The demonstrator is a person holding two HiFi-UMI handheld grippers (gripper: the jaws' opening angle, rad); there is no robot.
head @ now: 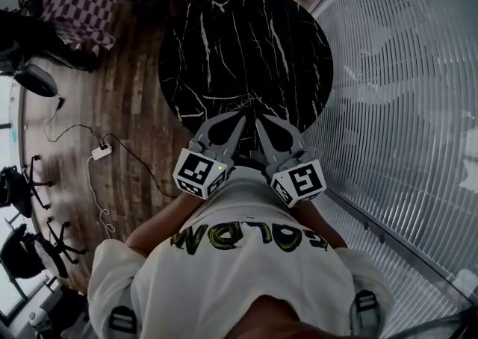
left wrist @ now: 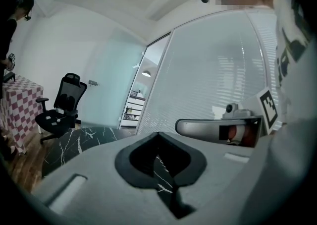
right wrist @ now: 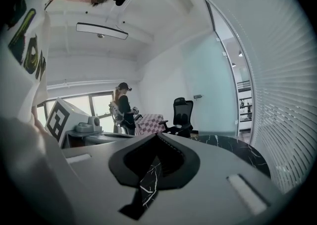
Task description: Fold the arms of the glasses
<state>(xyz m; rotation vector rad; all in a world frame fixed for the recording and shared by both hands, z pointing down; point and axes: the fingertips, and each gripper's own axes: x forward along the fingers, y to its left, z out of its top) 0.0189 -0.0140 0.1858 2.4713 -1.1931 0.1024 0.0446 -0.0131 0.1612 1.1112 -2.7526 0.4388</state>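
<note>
Floor (head: 134, 91): brown wood planks, matte, grain running lengthwise.
Slatted wall (head: 403, 69): pale, fine parallel ribs, curving along the right of the head view.
Table (head: 224, 46): round top, polished black marble with thin white veins.
Shirt (head: 246, 270): white cloth with yellow-green lettering, low in the head view.
Checked cloth (head: 78, 1): red-and-white squares draped over a surface, well apart from the table.
Office chair (left wrist: 62, 107): black, mesh back, with armrests. It appears in both gripper views; the head view does not make it clear.
Left gripper (head: 239, 119): grey moulded plastic with a marker cube at the rear. Its fingers are closed together, tips over the table's near edge, with nothing between them.
Right gripper (head: 261, 122): same build, just beside the left. Its jaws are fully closed, with only marble showing through the dark diamond-shaped gap.
Power strip (head: 101, 152): white block on the floor with a thin dark cable trailing off.
Glasses (head: 245, 103): faint wiry outline on the marble just beyond both tips, in the head view only. Whether the arms are folded cannot be told.
Standing person (right wrist: 124, 112): dark clothes and a cap, in the right gripper view only.
</note>
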